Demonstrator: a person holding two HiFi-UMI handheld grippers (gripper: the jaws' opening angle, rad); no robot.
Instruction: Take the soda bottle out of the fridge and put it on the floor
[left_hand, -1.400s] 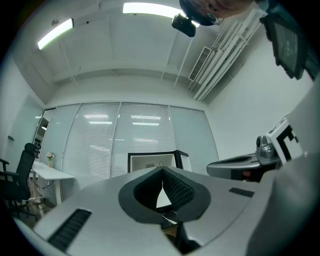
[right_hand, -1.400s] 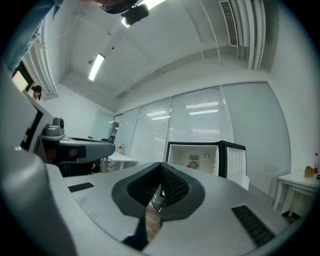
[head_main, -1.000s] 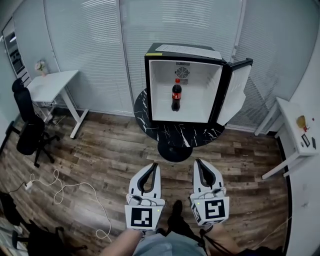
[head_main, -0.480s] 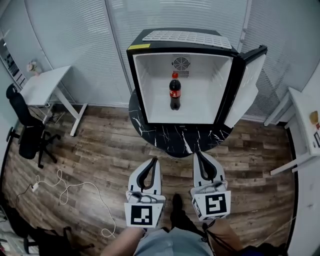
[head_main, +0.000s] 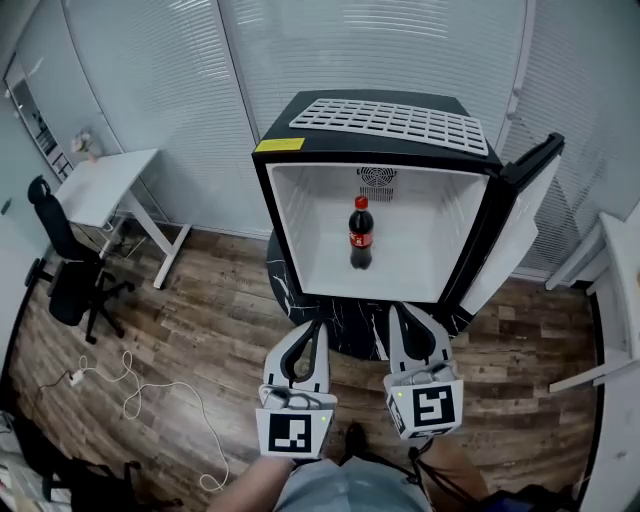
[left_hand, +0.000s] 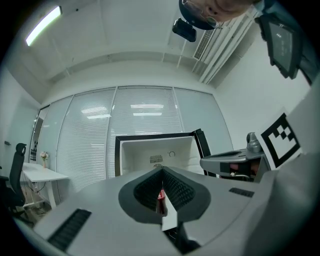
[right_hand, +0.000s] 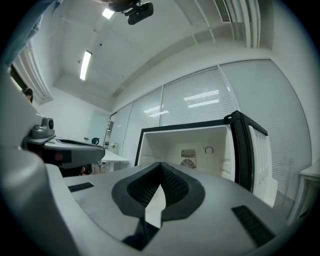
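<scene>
While our left tongs (head_main: 314, 323) and right tongs (head_main: 396, 309) are both closed on nothing, we hold them near the front edge of the fridge (head_main: 287, 215). Its door (head_main: 516, 238) stands wide at the right; the soda bottle (head_main: 360, 232) is upright inside, well apart from both side walls.

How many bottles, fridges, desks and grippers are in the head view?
Bottle: 1
Fridge: 1
Desks: 2 (left desk, right desk)
Grippers: 2 (left gripper, right gripper)
Total: 6
</scene>
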